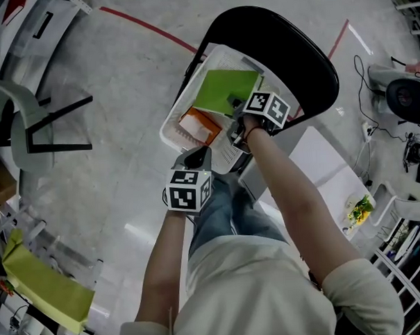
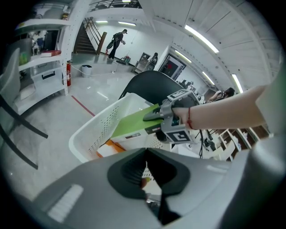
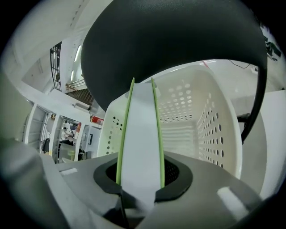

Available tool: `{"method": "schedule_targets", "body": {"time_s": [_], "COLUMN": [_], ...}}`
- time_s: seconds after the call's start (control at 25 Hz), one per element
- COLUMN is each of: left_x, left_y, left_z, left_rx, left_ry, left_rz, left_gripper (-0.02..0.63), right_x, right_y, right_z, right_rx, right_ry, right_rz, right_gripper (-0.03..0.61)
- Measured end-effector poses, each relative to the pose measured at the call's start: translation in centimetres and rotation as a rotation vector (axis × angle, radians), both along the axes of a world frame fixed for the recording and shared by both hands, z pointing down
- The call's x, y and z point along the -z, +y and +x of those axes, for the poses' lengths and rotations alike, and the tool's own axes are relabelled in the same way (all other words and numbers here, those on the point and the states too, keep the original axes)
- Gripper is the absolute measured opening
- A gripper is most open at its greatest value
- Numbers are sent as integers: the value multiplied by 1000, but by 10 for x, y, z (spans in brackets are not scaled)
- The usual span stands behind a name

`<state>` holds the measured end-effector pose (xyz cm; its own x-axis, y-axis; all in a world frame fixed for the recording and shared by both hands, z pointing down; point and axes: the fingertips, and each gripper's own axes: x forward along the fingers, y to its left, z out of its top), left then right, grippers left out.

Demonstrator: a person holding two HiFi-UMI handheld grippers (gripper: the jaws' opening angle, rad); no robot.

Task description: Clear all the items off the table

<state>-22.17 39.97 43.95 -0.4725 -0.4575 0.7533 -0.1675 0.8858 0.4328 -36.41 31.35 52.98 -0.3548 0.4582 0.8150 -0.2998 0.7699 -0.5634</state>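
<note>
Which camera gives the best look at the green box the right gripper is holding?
The head view: the green box shows most of its broad face above the white basket. The left gripper view catches it slanted, partly behind the right gripper. The right gripper view shows only its white edge between the jaws.

Open workshop hall, pale and brightly lit.
Glossy grey concrete floor (image 1: 123, 77), crossed by a thin red taped line (image 1: 148, 28). Black round-backed plastic chair (image 1: 295, 41) just beside the far edge of the white rectangular table (image 1: 328, 168). Pale grey shell chair on black legs (image 1: 16, 113) well apart at the left. White metal shelving unit (image 2: 42, 74) along the left wall, with a dark staircase (image 2: 82, 40) behind it. Long white ceiling strip lights (image 2: 202, 39) run across a white panelled ceiling. Far end cluttered, too small to tell.
</note>
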Motion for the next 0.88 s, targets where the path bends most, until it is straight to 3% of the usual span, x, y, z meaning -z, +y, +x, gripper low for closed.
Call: {"method": "schedule_targets", "body": {"time_s": [0.48,0.6,0.88], "left_x": [1,1,4], "left_y": [-9,-9,-20], "left_z": [7,8,12], "left_rx": [-19,-17,-38], "left_ry": [2,2,-5], "left_rz": [6,7,5], "left_gripper": [11,11,11], "right_x": [-9,-10,-1], "right_y": [3,9,2], "right_z": [6,8,11], "right_rx": [-49,-47,-25], "right_ry": [15,25,3], "right_rz": [-20,-42,-17], "right_gripper": [133,202,232]}}
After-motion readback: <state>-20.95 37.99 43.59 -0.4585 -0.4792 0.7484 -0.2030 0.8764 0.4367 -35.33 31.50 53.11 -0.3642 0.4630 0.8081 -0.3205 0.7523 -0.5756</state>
